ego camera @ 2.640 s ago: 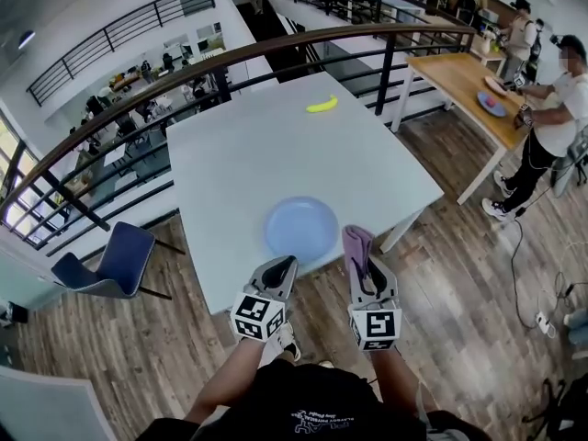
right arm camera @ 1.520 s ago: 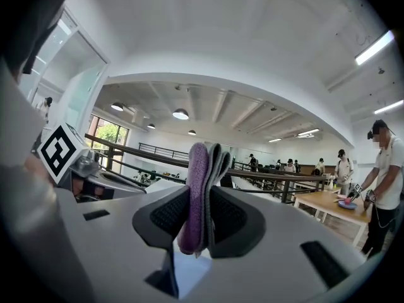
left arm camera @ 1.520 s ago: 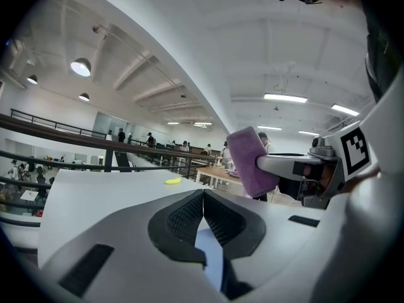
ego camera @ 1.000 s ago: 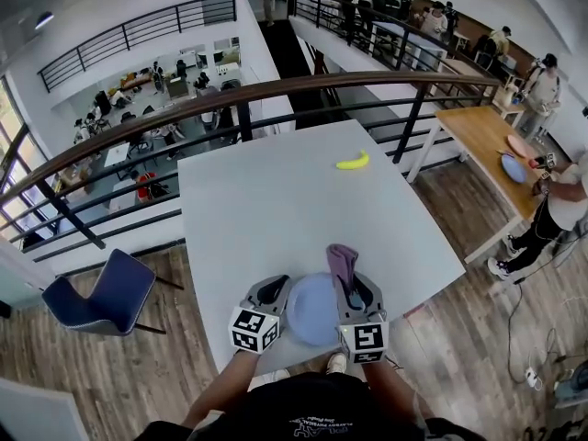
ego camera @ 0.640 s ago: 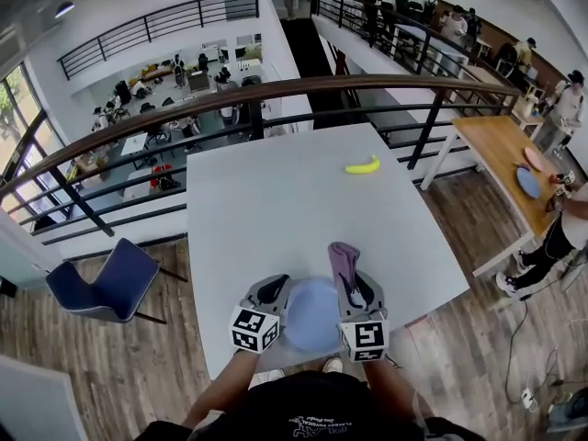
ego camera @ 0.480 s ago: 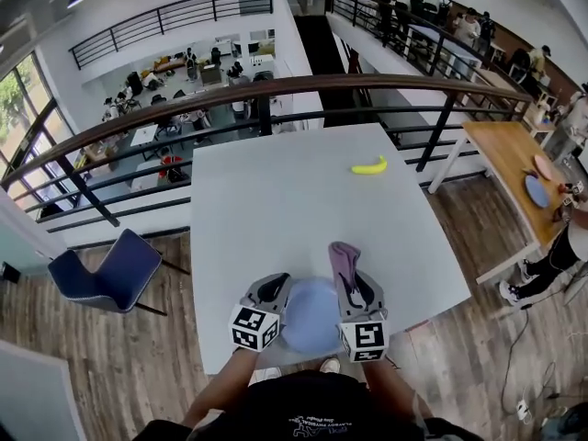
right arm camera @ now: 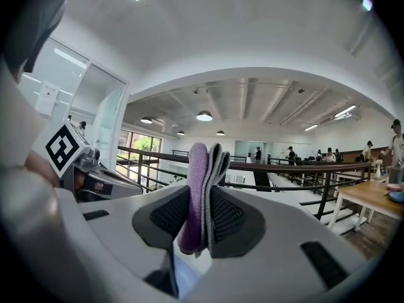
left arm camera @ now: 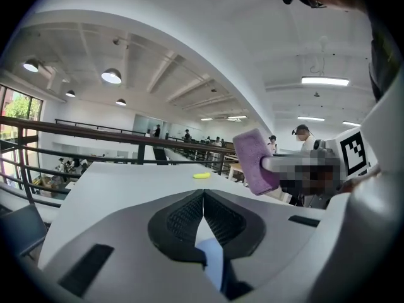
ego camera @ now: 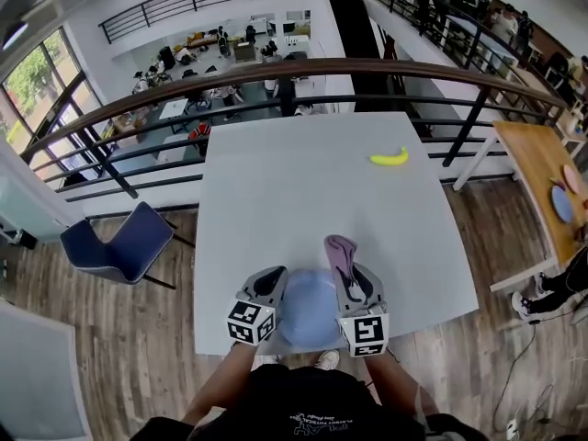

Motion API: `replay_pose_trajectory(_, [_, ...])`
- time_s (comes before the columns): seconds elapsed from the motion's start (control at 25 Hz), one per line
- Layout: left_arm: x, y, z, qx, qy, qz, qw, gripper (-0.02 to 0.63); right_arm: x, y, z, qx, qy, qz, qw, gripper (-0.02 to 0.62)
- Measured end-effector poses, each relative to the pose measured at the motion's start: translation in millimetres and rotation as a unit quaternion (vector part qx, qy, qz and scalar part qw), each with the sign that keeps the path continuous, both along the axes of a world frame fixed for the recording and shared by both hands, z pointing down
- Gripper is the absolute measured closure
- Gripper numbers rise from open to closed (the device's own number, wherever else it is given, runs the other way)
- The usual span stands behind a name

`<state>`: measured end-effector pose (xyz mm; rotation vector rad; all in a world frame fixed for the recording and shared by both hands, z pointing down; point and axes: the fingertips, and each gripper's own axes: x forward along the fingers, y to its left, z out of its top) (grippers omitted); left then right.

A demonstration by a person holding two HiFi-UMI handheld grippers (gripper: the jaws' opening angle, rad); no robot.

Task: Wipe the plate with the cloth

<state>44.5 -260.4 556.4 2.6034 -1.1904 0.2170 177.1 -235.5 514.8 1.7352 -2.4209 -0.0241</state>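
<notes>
Lying flat at the near edge of a white square table point(ego camera: 303, 182): one pale blue round plate point(ego camera: 308, 309), set between the two hand-held grippers. Left gripper point(ego camera: 274, 277), grey with marker cube: just beside the plate's left rim, jaws pressed together with nothing between them; whether it touches the plate cannot be told. Right gripper point(ego camera: 345, 274), same make: at the plate's right rim, jaws clamped on a folded purple cloth with grey backing point(ego camera: 339, 249), which stands upright out of the jaws and reaches past the fingertips. Far side of table: one yellow banana point(ego camera: 390, 157), well apart from the plate. Left of table, on wood floor point(ego camera: 138, 338): one blue chair point(ego camera: 124, 243). Beyond table: dark metal railing with brown handrail point(ego camera: 276, 70). Right edge: corner of a wooden table point(ego camera: 542, 168).
</notes>
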Motion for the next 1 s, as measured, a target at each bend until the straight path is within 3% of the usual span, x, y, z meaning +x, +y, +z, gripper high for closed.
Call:
replay_pose_trajectory(0.52, [-38, -5, 31, -0.025, -0.046, 0.009, 0.9986, 0.591, -33, -8, 2, -0.011, -0.015, 0.005, 1.0, 0.495])
replay_pose_trajectory(0.8, [-66, 10, 48, -0.065, -0.044, -0.005, 0.9969, 0.589, -52, 4, 11, -0.026, -0.007, 0.0, 1.0, 0.495])
replay_pose_trajectory(1.0, [-67, 16, 77, -0.123, -0.054, -0.011, 0.9909, 0.589, -44, 9, 17, -0.032, -0.002, 0.003, 0.999, 0.496])
